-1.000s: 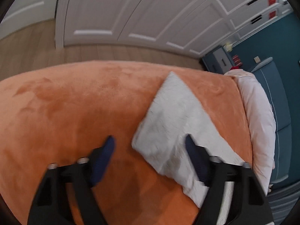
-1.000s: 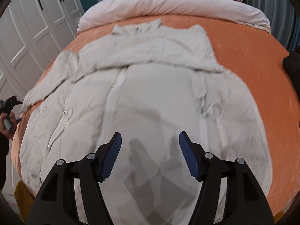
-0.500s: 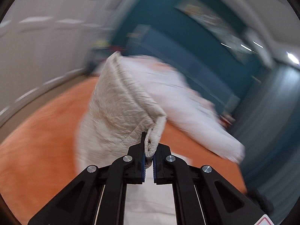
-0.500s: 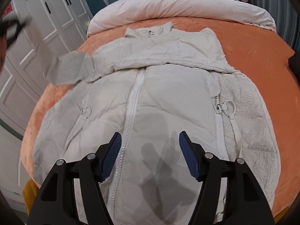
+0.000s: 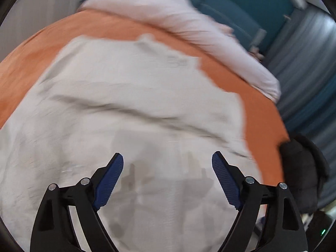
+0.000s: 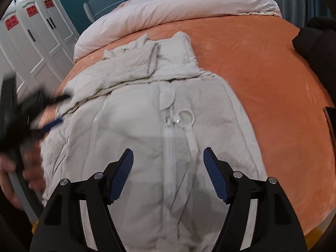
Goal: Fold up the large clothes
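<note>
Orange bed cover (image 6: 262, 79) filling most of both views, teal wall and white wardrobe doors (image 6: 35, 40) behind.

Left gripper (image 5: 168, 157): blue fingers (image 5: 109, 180) spread wide and opening further, nothing between them, nothing pinched, just hovering over blurry pale fabric. Left view smeared with motion, so not much detail there. Right gripper (image 6: 168, 155): fingers (image 6: 214, 176) also well apart and easing wider, nothing clamped, hanging above the lower part of the garment with the zipper (image 6: 170, 147) running straight between them.

Big cream puffer jacket (image 6: 136, 126) lying flat in the middle of the bed, collar toward the head end, hem toward the foot edge near the cameras. One sleeve (image 6: 128, 67) folded across the chest area up by the collar. White ring pull (image 6: 184, 115) with a strap sitting just right of the zipper.

Further out: rolled pinkish-white duvet (image 6: 178, 6) bunched along the head edge of the bed. Dark garment (image 6: 315, 42) piled at the right edge. Blurred left gripper and a hand (image 6: 12, 178) at the bed's left edge in the right view.
</note>
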Available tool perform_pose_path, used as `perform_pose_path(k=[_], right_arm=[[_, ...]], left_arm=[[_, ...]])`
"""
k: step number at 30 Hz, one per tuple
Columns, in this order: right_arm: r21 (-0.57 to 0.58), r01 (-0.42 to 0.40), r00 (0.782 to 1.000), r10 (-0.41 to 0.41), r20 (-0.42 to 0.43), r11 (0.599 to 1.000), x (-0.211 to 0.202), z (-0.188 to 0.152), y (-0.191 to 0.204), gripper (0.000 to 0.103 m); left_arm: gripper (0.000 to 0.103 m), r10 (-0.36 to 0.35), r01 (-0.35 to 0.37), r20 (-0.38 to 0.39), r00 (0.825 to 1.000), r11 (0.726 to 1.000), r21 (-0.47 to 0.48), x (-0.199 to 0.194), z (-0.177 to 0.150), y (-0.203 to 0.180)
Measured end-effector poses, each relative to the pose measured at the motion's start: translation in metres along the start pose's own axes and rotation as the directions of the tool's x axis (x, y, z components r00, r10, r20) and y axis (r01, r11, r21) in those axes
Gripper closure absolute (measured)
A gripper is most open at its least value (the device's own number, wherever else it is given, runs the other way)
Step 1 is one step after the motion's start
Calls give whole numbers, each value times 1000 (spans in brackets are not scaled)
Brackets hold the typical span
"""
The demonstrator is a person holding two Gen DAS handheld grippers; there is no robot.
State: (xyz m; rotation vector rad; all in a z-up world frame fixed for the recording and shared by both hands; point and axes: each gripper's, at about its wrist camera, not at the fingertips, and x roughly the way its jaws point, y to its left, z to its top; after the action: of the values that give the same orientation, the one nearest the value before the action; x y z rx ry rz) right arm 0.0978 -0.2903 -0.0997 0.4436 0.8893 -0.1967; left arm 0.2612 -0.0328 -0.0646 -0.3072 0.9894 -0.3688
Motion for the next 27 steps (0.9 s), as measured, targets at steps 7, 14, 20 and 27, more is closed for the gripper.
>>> perform_pose_path(k=[7,14,20,27], right_arm=[[47,-118,992,116,49,992,43,77,23,34],[104,-92,995,94,-15,990,140,154,44,25],[55,-256,967,256,14,965,139,183,80,90],[-58,-52,995,47,-92,997,186,166,57,85]], left_arm=[[22,154,-140,109,982,983,-120,-11,63,87],[24,241,-217,93,966,952,-215,9,94,138],[39,352,-333,61,934,920,-207,42,102,170],[28,399,-386,52,915,907,-169,75,78,187]])
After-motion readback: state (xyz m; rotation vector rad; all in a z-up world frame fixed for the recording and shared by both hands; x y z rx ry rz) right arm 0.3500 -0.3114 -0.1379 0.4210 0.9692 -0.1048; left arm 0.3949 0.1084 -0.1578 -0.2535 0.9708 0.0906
